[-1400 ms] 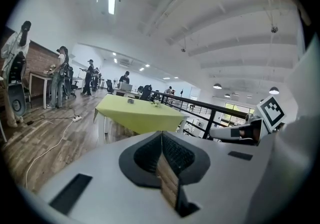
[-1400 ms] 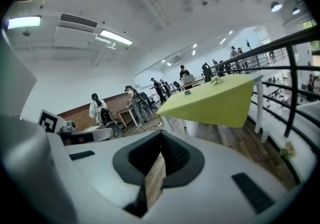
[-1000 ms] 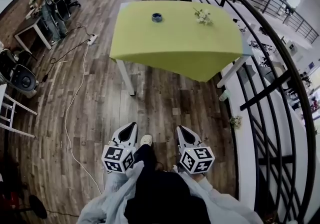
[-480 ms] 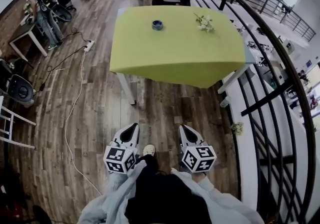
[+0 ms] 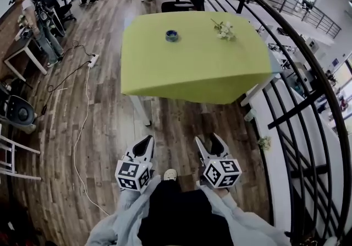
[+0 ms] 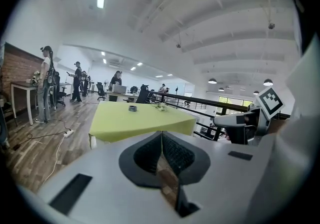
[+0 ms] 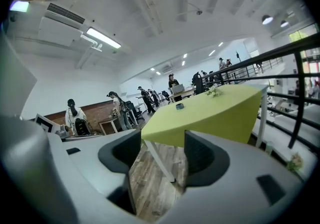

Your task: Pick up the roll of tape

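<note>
Head view alone: white shoe (image 5: pixel 170 174), well apart from roll of tape (image 5: pixel 172 35)

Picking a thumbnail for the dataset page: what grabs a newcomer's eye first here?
The bright yellow-green table fills the upper middle of the head view, with a small bluish roll of tape and a flower sprig toward its far edge. At the bottom, the left tool is shut, while the right tool, whose jaws have just been opening, holds nothing. A black railing sweeps down the right side.

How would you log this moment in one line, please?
left gripper: shut, empty | right gripper: just opened, empty | roll of tape: on table, unreached
</note>
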